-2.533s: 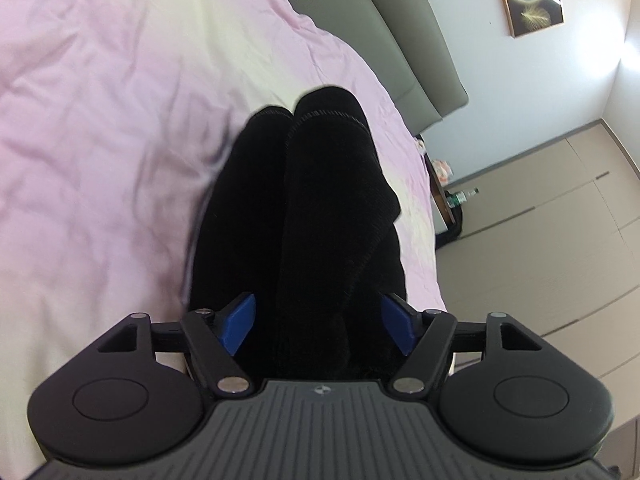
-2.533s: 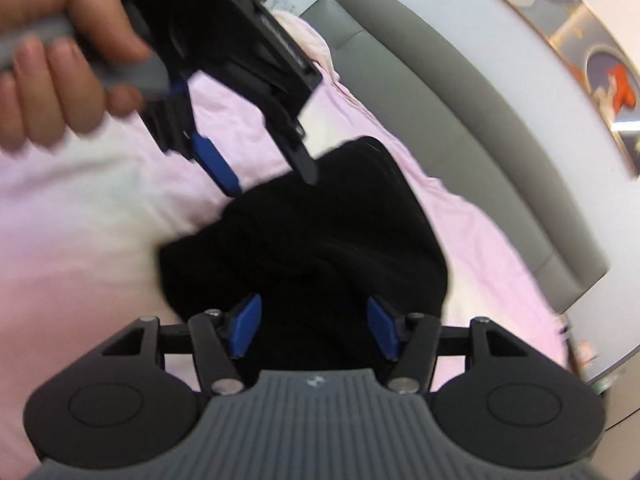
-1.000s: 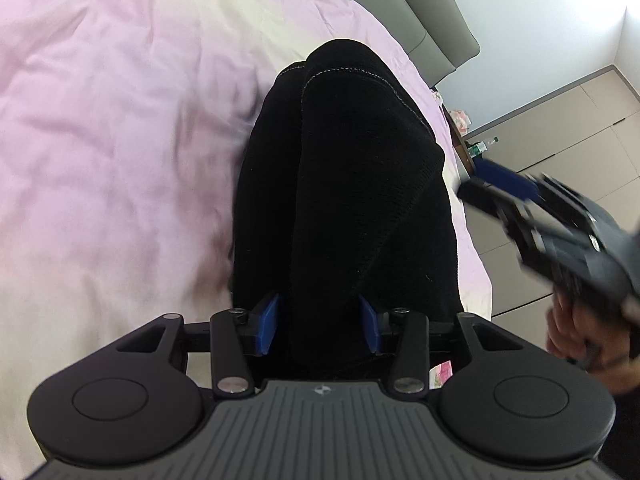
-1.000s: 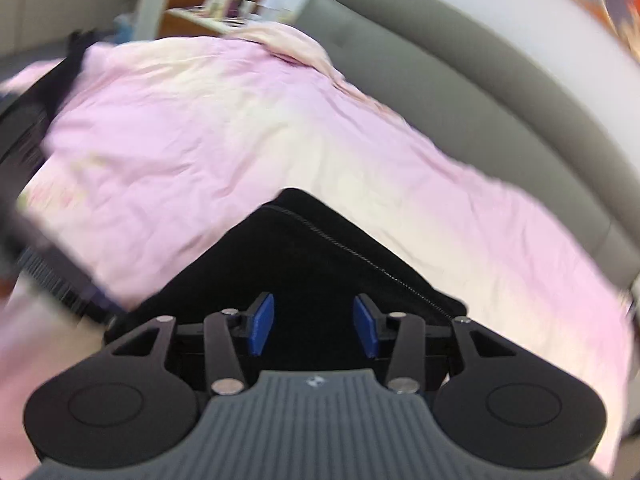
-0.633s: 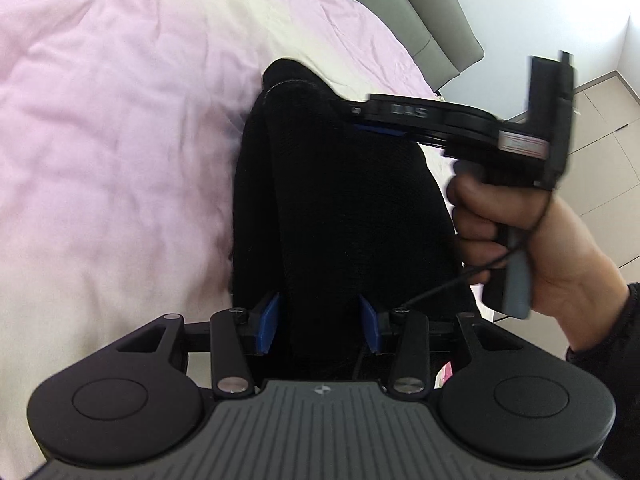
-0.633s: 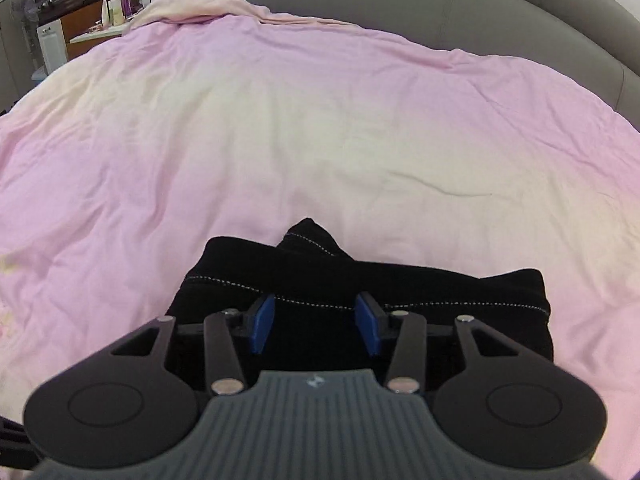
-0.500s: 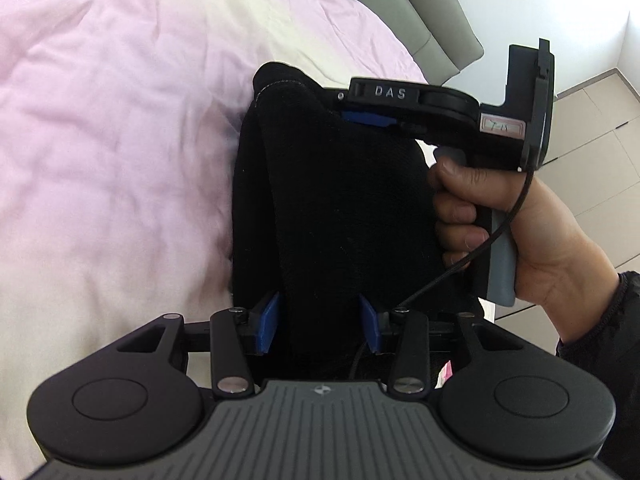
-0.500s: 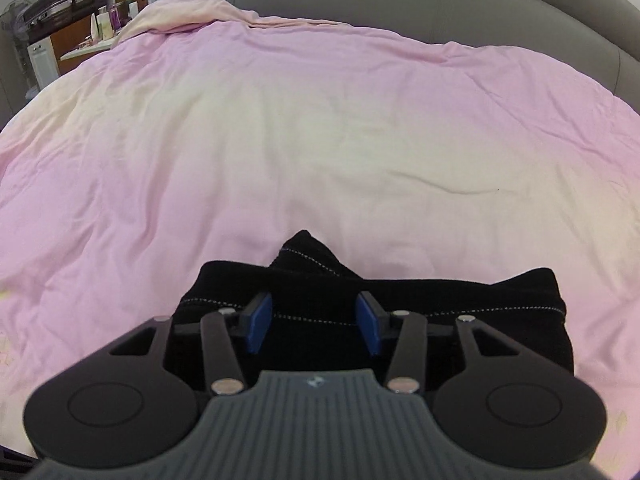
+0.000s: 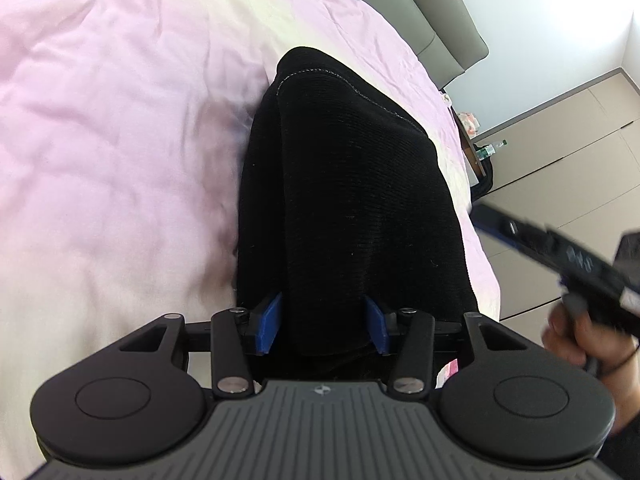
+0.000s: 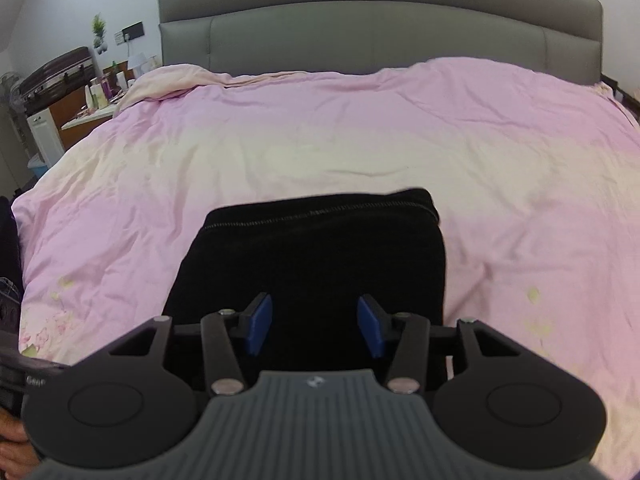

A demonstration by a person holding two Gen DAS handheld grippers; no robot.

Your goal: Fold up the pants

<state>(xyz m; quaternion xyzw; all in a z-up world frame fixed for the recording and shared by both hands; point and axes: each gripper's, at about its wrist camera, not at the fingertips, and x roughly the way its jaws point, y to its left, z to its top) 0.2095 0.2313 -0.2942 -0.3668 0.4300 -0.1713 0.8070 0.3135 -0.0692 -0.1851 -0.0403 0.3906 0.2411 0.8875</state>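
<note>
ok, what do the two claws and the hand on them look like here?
Both claws, left claw and right claw, match: blue pads on black linkage arms with silver pivot pins, two round black housings, a grey ribbed centre plate with a small logo. The right claw shows blurred in the left view; the hand gripping it wears a dark sleeve.

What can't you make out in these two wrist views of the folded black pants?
- Left wrist view: near edge of the folded black pants hidden behind the left gripper.
- Same view: right gripper motion-blurred, jaws unreadable.
- Right wrist view: cluttered side table items too small.

Grey headboard (image 10: 376,28), white walls (image 9: 560,28)
</note>
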